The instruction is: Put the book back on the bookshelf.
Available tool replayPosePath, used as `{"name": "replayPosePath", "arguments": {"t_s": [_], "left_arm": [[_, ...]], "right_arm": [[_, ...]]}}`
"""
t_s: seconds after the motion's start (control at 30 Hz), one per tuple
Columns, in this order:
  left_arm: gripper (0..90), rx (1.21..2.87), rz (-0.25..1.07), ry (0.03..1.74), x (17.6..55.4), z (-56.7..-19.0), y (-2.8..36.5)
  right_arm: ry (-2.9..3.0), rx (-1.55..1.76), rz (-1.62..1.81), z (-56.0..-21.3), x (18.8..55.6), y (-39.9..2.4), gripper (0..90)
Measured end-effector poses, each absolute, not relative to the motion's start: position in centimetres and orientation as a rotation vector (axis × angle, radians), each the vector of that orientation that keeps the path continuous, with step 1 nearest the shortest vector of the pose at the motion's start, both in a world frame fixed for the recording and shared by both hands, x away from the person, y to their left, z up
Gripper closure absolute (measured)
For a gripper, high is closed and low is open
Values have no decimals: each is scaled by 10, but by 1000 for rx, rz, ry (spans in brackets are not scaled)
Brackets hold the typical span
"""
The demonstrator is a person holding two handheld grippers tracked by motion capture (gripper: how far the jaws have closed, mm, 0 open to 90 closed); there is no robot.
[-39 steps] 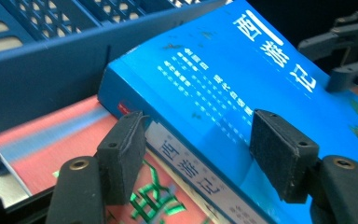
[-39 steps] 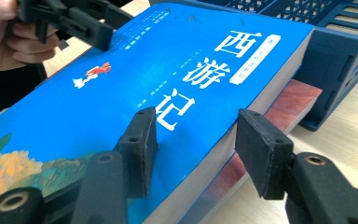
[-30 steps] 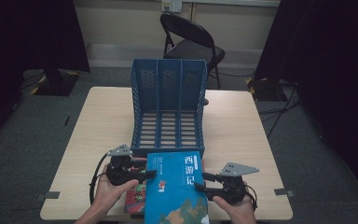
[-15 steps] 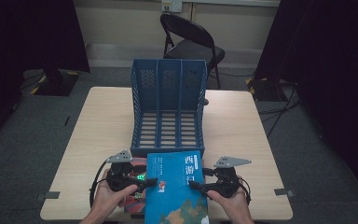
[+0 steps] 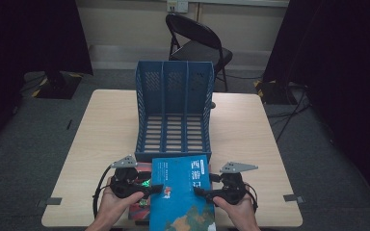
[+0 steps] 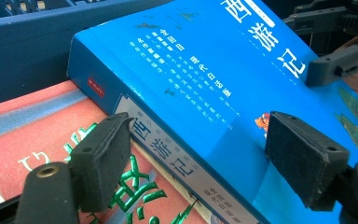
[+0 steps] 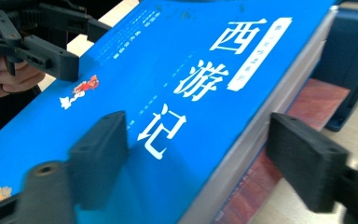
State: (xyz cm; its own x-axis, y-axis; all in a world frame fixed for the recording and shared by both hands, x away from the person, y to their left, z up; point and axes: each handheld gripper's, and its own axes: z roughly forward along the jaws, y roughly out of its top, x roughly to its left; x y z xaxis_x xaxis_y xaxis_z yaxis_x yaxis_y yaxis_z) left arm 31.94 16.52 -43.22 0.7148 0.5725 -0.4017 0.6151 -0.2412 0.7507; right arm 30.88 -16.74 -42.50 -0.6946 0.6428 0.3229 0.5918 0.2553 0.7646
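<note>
Both grippers at the blue book, jaws wide, no grip.

Blue book (image 5: pixel 182 195) lay on a red book (image 6: pixel 37 140) at the table's (image 5: pixel 101 139) near edge, just before the blue file rack (image 5: pixel 175 113). Left gripper (image 5: pixel 153 188) straddled its spine edge, right gripper (image 5: pixel 200 191) its page edge; both had just been opening, pads off the cover.

I am seeing the light wooden surface (image 5: pixel 106 130) carrying a blue file rack (image 5: pixel 175 113) at its middle and a red book (image 5: pixel 139 208) lying flat at the near edge.
</note>
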Motion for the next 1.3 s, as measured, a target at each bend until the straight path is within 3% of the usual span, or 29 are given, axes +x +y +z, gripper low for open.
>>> {"name": "replayPosePath", "arguments": {"t_s": [0.03, 0.23, 0.3, 0.73, 0.9, 1.13, 1.27, 1.3], "left_arm": [[224, 1912, -46, 916, 319, -432, 165], [223, 1914, -42, 910, 319, -433, 165], [223, 1911, -40, 908, 318, -433, 166], [218, 1906, -37, 917, 319, -434, 166], [231, 1894, -26, 922, 319, -433, 167], [247, 1891, -32, 913, 320, -434, 168], [248, 1892, -31, 914, 320, -434, 168], [247, 1891, -31, 914, 320, -434, 168]], "right_arm": [[2429, 1204, 1468, -423, 309, -171, 302], [2394, 1214, 1507, -421, 304, -174, 359], [2365, 1203, 1539, -417, 302, -177, 439], [2349, 1230, 1583, -417, 302, -184, 511], [2345, 1246, 1542, -418, 311, -181, 508], [2382, 1265, 1460, -421, 315, -169, 320], [2383, 1278, 1461, -422, 315, -168, 300], [2353, 1288, 1494, -420, 315, -170, 365]]}}
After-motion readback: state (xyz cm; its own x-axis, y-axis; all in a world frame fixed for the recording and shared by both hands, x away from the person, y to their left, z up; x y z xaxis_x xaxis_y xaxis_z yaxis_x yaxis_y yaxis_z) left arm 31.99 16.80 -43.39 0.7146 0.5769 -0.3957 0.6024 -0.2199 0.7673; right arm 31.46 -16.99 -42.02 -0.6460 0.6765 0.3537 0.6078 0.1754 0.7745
